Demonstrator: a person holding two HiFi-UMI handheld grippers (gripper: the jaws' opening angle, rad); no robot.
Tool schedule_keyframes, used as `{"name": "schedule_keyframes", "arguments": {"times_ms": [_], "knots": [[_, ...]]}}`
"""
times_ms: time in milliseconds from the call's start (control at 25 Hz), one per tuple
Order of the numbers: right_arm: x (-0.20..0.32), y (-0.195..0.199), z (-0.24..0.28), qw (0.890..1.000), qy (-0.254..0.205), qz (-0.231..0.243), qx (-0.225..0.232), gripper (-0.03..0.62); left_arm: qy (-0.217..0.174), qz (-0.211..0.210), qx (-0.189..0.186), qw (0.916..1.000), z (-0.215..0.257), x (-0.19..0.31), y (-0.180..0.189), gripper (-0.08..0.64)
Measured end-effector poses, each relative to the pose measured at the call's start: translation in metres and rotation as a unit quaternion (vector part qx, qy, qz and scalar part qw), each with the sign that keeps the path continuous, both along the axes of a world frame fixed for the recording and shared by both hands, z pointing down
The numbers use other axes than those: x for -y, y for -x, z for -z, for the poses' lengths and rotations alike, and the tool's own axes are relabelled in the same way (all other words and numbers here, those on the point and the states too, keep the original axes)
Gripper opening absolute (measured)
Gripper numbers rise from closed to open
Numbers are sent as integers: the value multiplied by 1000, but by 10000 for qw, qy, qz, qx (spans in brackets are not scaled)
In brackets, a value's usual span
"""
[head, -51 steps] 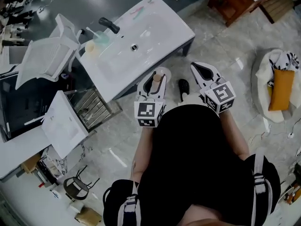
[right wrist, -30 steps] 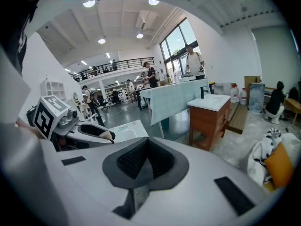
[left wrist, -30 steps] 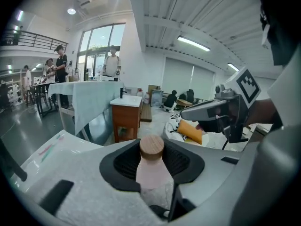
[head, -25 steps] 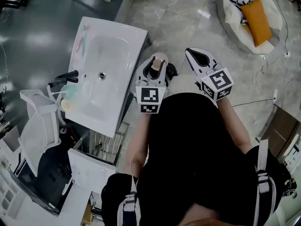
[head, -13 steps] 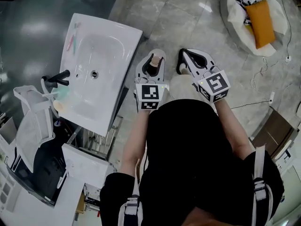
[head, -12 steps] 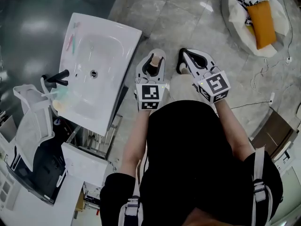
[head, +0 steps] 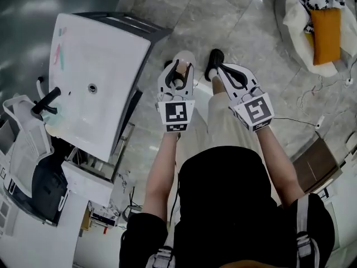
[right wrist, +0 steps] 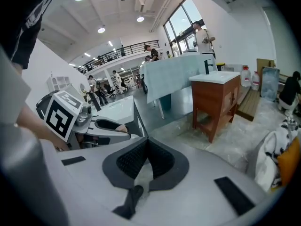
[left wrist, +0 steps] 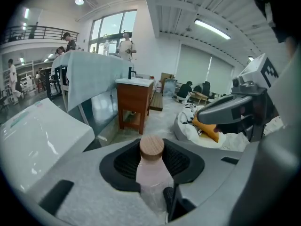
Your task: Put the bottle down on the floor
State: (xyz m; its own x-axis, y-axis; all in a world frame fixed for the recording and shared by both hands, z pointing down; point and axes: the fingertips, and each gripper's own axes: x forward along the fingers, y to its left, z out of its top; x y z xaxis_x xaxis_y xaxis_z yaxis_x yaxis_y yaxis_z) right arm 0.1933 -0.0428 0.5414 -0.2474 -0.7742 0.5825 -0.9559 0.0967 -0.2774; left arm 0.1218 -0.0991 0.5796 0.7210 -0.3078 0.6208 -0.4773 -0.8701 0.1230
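Left gripper [head: 177, 66] clamps pink bottle [left wrist: 151, 171], wooden cap [left wrist: 152, 146] up, well above stone floor [head: 234, 15]. Right gripper [right wrist: 147, 142] beside it, jaws pressed together, empty. Risk: letting go before base meets floor; bottle drops, topples, rolls off.

Gripping the bottle [left wrist: 151, 166] in left hand-held gripper [head: 177, 75], jaws pressed on both sides of its body, cap poking out past the pads. Holding right hand-held gripper [head: 222, 70] just right of the bottle, level with it, jaws closed tip to tip with nothing between. Reaching forward and down with both arms, roughly parallel: left forearm [head: 162, 169] straight behind the bottle, right forearm [head: 277, 162] off to its right. Showing both marker cubes face-up, on the near side of the bottle.
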Motion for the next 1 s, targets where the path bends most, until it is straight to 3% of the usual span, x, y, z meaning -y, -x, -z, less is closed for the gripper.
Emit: {"name": "schedule_keyframes", "arguments": {"times_ms": [600,840,1000], "knots": [[10,-49,-149,9988,324,323,190,5,179,414,185,9988,-172,12,-52,149],[16,-56,-216,9978,562,329,86,5,93,306,403,9987,-253,18,-59,149],[18,-60,-260,9962,768,396,93,5,361,523,569,9964,-318,27,-55,149]]}}
